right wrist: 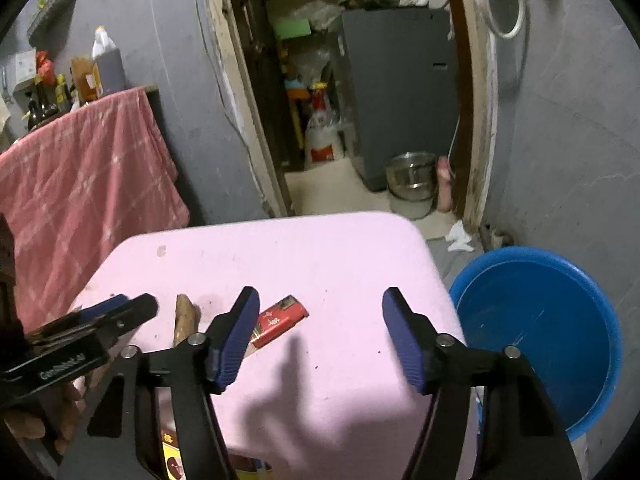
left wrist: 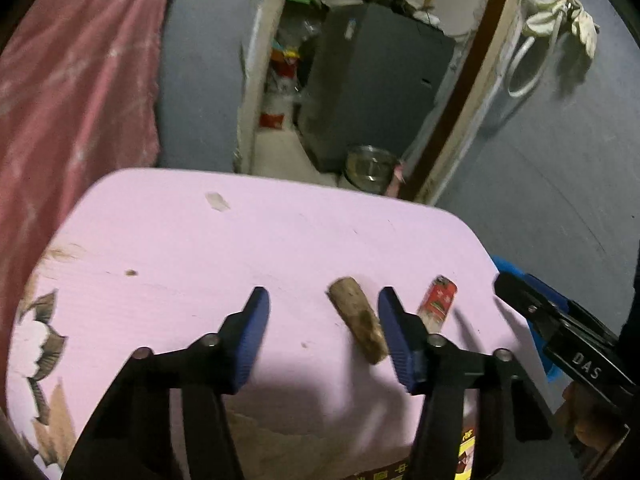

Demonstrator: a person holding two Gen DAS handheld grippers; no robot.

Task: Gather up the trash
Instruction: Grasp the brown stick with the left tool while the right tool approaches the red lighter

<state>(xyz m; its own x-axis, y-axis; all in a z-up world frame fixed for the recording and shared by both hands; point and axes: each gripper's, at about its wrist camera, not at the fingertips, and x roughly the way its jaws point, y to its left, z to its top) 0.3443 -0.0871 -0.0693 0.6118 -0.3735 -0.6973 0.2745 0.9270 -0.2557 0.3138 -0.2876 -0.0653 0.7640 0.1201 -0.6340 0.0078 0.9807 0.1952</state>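
Observation:
A brown stick-like piece of trash (left wrist: 358, 318) lies on the pink table (left wrist: 200, 248), just inside the right finger of my open left gripper (left wrist: 324, 308). A red wrapper (left wrist: 438, 300) lies to its right. In the right wrist view the red wrapper (right wrist: 280, 320) sits just beside the left finger of my open right gripper (right wrist: 316, 308), with the brown piece (right wrist: 185, 318) further left. A blue tub (right wrist: 540, 332) stands on the floor right of the table (right wrist: 320, 252). Both grippers are empty and above the table.
A pink towel (right wrist: 80, 184) hangs at the left. A doorway behind the table shows a grey cabinet (right wrist: 400, 88), a steel pot (right wrist: 412, 176) and bags. White crumpled paper (right wrist: 458, 236) lies on the floor near the door. Bottles (right wrist: 96, 68) stand on a shelf at the left.

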